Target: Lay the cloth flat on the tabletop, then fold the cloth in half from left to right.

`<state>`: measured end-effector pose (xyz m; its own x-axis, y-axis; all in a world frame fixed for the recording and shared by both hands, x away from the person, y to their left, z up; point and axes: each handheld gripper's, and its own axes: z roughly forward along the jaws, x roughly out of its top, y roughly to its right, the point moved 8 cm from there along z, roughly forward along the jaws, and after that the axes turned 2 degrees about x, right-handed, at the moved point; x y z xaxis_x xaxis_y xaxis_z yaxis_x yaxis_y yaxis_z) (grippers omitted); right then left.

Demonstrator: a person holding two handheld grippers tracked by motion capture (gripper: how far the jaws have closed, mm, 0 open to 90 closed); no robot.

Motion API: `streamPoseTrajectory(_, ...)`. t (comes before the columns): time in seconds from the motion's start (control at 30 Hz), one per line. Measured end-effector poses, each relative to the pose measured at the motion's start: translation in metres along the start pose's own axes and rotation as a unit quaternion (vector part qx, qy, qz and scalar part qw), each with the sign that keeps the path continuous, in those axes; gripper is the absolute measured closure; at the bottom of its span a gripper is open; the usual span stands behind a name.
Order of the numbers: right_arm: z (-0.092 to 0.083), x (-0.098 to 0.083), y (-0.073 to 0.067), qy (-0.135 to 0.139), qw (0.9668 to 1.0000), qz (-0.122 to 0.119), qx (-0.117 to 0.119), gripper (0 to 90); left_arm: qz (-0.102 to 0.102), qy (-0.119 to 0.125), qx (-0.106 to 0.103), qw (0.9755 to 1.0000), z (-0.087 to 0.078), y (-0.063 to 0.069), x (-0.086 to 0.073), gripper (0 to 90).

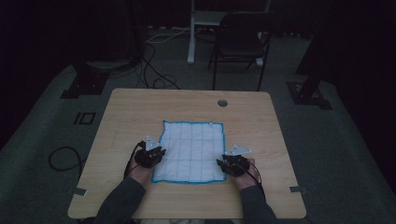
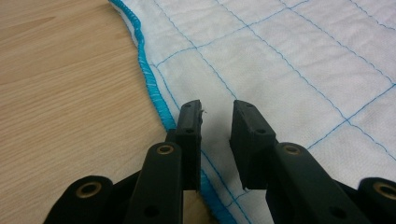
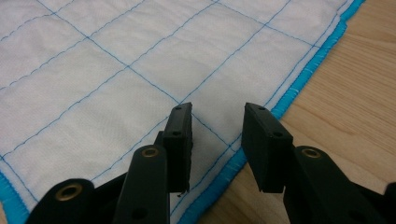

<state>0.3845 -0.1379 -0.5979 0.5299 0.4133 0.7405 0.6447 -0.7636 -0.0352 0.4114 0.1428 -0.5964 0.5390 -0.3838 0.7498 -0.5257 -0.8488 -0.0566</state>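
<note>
The wooden table [image 1: 140, 107] is seen from above, with a white quilted cloth [image 1: 192, 140] edged in blue lying flat near its middle, the long axis running from six to twelve o'clock, away from the person. The near corners of the cloth are flanked by the two hands: the left gripper [image 1: 156, 154] is placed at the near-left corner, at about eight o'clock from the cloth's centre, and the right gripper [image 1: 223, 164] at the near-right corner, at about four o'clock.

In the left gripper view, the jaws are parted over the cloth just inside the blue hem [image 2: 148, 77], which runs off toward eleven o'clock; nothing is pinched. In the right gripper view, the jaws are likewise parted, with the hem [image 3: 299, 84] passing beneath them toward one o'clock. Each corner is judged equally near its own gripper, so a paired pinch seems called for.
</note>
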Motion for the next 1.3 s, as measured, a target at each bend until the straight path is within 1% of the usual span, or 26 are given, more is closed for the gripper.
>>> streamPoseTrajectory(0.1,0.000,0.000,0.000,0.000,1.0000,0.000,0.000,63.6,0.002,-0.001,0.006,1.0000,-0.001,0.000,0.000,72.6)
streamPoseTrajectory(0.13,0.000,0.000,0.000,0.001,1.0000,0.000,0.000,63.5,0.002,-0.002,0.008,1.0000,-0.001,0.000,0.000,70.3)
streamPoseTrajectory(0.2,0.000,0.000,0.000,0.001,1.0000,0.000,-0.001,63.5,-0.006,-0.003,0.010,0.9999,-0.001,-0.002,-0.001,64.8)
streamPoseTrajectory(0.27,0.000,0.000,0.000,0.001,1.0000,0.000,-0.001,63.5,-0.012,-0.003,0.017,0.9998,-0.002,-0.004,-0.001,59.8)
streamPoseTrajectory(0.37,0.000,0.000,0.000,0.002,1.0000,0.000,-0.001,63.5,-0.014,-0.003,0.025,0.9996,-0.003,-0.007,-0.001,56.6)
streamPoseTrajectory(0.47,0.000,0.000,0.000,0.003,1.0000,0.000,0.000,63.5,-0.024,0.002,0.031,0.9992,-0.004,-0.010,0.000,55.5)
streamPoseTrajectory(0.57,0.000,0.000,0.000,0.004,1.0000,0.001,0.000,63.5,-0.042,0.006,0.035,0.9985,-0.004,-0.016,0.001,54.7)
streamPoseTrajectory(0.67,0.000,0.000,0.000,0.005,1.0000,0.000,-0.001,63.5,-0.054,0.005,0.038,0.9978,-0.004,-0.020,0.000,53.9)
streamPoseTrajectory(0.77,0.000,0.000,0.000,0.005,1.0000,0.000,0.000,63.5,-0.060,-0.006,0.045,0.9972,-0.001,-0.024,-0.002,51.4)
streamPoseTrajectory(0.83,0.000,0.000,0.000,0.005,1.0000,0.000,-0.001,63.5,-0.066,-0.010,0.042,0.9969,0.000,-0.026,-0.003,50.0)
streamPoseTrajectory(1.13,0.000,0.000,0.000,0.007,1.0000,0.000,0.000,63.5,-0.069,-0.011,0.042,0.9967,0.001,-0.026,-0.002,45.5)
streamPoseTrajectory(1.23,0.000,0.000,0.000,0.007,1.0000,0.001,0.000,63.5,-0.074,-0.009,0.027,0.9968,0.002,-0.023,0.000,45.3)
streamPoseTrajectory(1.3,0.000,0.000,0.000,0.007,1.0000,0.001,0.000,63.5,-0.073,-0.008,0.024,0.9970,0.004,-0.020,0.002,45.3)
